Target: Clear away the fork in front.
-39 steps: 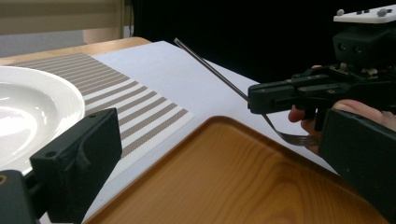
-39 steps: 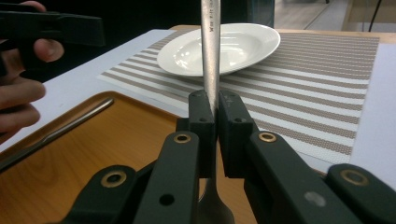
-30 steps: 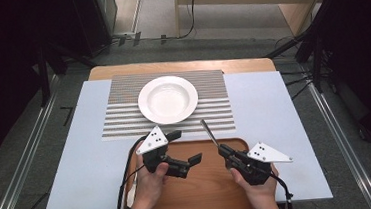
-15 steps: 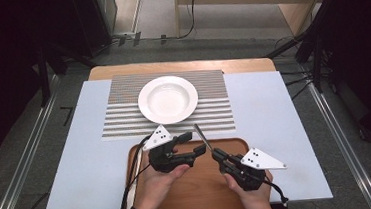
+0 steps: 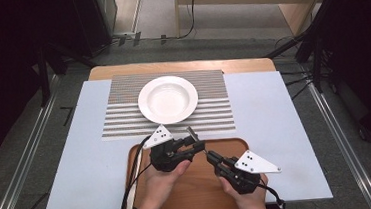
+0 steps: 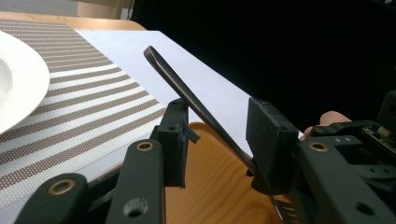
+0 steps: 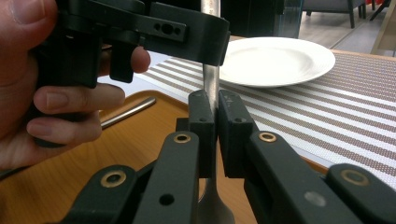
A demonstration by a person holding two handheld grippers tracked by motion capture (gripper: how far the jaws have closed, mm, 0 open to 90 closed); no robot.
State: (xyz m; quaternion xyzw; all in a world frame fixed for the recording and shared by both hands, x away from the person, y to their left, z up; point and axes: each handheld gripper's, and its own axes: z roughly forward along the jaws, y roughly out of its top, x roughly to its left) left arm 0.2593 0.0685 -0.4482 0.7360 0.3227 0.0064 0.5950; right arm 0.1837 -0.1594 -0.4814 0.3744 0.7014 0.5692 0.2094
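With my right gripper (image 5: 210,156) pinching the utensil handle (image 6: 187,95) above the tray's (image 5: 227,146) far edge, my left gripper (image 5: 195,145), just closing, should seat squarely before I release.

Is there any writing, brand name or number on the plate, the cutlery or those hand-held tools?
None can be read: the white plate, the striped mat, the utensil handle and the grey plates on the left gripper and right gripper carry no text, only dark dots.
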